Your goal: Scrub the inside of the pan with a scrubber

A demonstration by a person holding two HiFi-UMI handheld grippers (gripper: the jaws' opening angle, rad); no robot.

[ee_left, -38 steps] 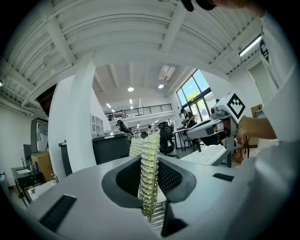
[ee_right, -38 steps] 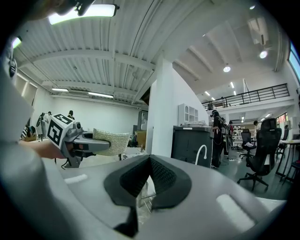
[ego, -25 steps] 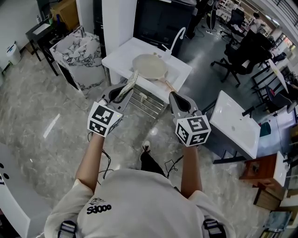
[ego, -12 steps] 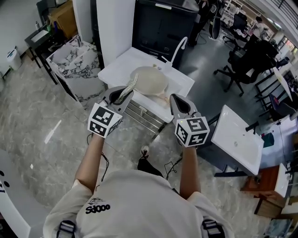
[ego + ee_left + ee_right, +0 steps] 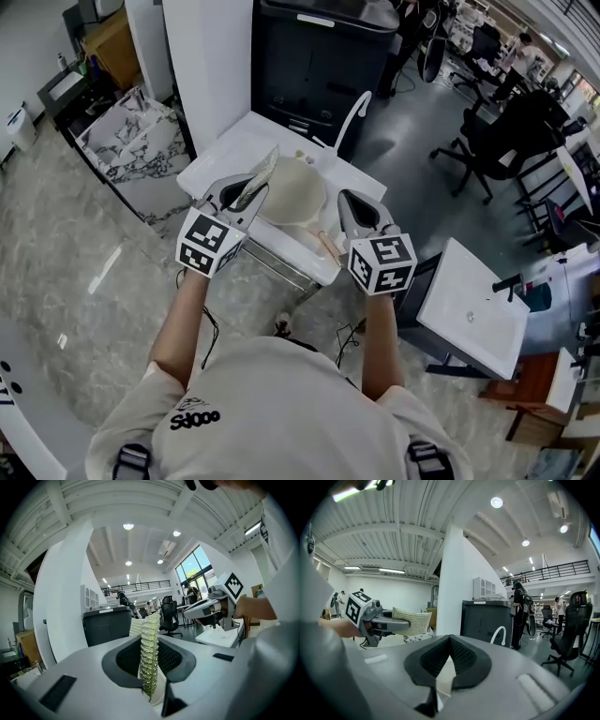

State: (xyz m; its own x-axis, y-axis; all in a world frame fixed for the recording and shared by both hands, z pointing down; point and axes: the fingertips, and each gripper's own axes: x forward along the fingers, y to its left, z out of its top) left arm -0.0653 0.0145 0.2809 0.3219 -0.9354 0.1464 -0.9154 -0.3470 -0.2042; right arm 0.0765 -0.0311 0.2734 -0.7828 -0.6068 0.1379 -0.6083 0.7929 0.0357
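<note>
Counter (image 5: 228,142) bears pan (image 5: 296,197) by its edge; left gripper (image 5: 239,192) clamps scrubber (image 5: 262,174), right gripper (image 5: 354,208) closed.

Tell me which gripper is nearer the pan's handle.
Right. The right gripper hovers just right of the handle; the left gripper, shut on the scrubber, is across the pan, at its left rim.

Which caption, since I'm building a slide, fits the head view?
Left gripper holds a scrubber near the pan; right gripper shut, empty.
</note>
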